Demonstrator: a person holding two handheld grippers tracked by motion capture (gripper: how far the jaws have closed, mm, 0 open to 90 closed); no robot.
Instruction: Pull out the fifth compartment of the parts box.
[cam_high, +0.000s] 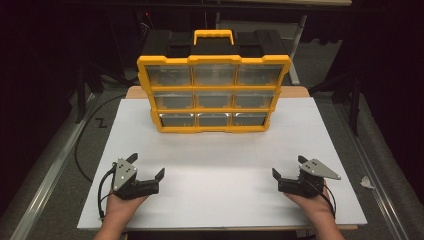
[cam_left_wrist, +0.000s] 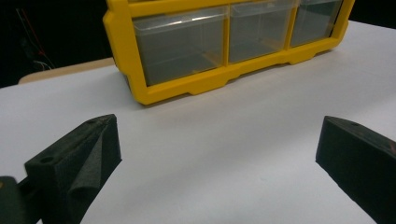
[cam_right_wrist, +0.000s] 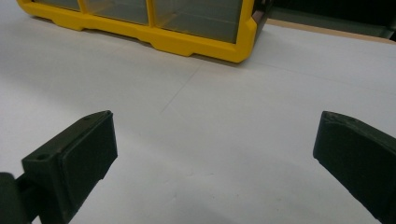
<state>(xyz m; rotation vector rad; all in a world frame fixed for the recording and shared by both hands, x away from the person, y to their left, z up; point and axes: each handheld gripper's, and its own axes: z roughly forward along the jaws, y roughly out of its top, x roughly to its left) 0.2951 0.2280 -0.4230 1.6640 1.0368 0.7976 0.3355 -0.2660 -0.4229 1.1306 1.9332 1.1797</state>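
Jaws, both pairs: stood wide apart, nothing between them. Left gripper (cam_high: 148, 166) sat lower left of the high view, right gripper (cam_high: 287, 167) lower right, both low over the white flat tabletop board (cam_high: 215, 165). Yellow-framed plastic organiser with clear drawers (cam_high: 213, 93): upper centre, upright, well apart from both. Advice: approach one drawer level, jaws kept wide until squarely around its front.

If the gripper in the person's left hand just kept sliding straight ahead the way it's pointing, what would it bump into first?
Probably the yellow drawer cabinet. The left gripper has its jaws open with nothing between them, and bare white table lies ahead. Its own view faces the cabinet's bottom row, likely the bottom-left clear drawer, though the exact line is hard to judge.
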